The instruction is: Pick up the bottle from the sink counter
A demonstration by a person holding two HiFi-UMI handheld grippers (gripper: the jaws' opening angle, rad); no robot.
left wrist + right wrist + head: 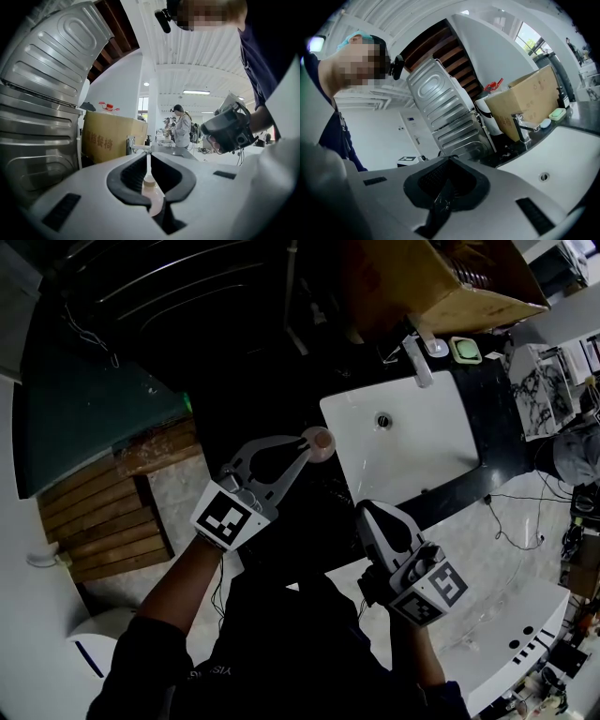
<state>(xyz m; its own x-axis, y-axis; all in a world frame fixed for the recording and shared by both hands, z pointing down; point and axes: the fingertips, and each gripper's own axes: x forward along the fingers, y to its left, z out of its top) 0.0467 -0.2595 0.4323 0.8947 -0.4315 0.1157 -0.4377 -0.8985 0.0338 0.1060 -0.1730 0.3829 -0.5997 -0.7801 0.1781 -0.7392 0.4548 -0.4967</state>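
A small pale peach bottle [322,442] with a round cap is held up just left of the white sink basin [412,442]. My left gripper [307,442] is shut on it. In the left gripper view the bottle [151,190] sits pinched between the dark pads, cap pointing away from me. My right gripper [366,509] hovers lower down, in front of the basin's near edge. Its jaws are shut and nothing shows between them in the right gripper view [450,161]. The bottle's lower part is hidden by the jaws.
A chrome faucet [417,357] and a green soap dish [465,350] stand on the black counter [497,418] behind the basin. A cardboard box [441,287] sits beyond them. A ribbed metal appliance [42,93] rises at the left. Wooden slats [103,521] lie on the floor.
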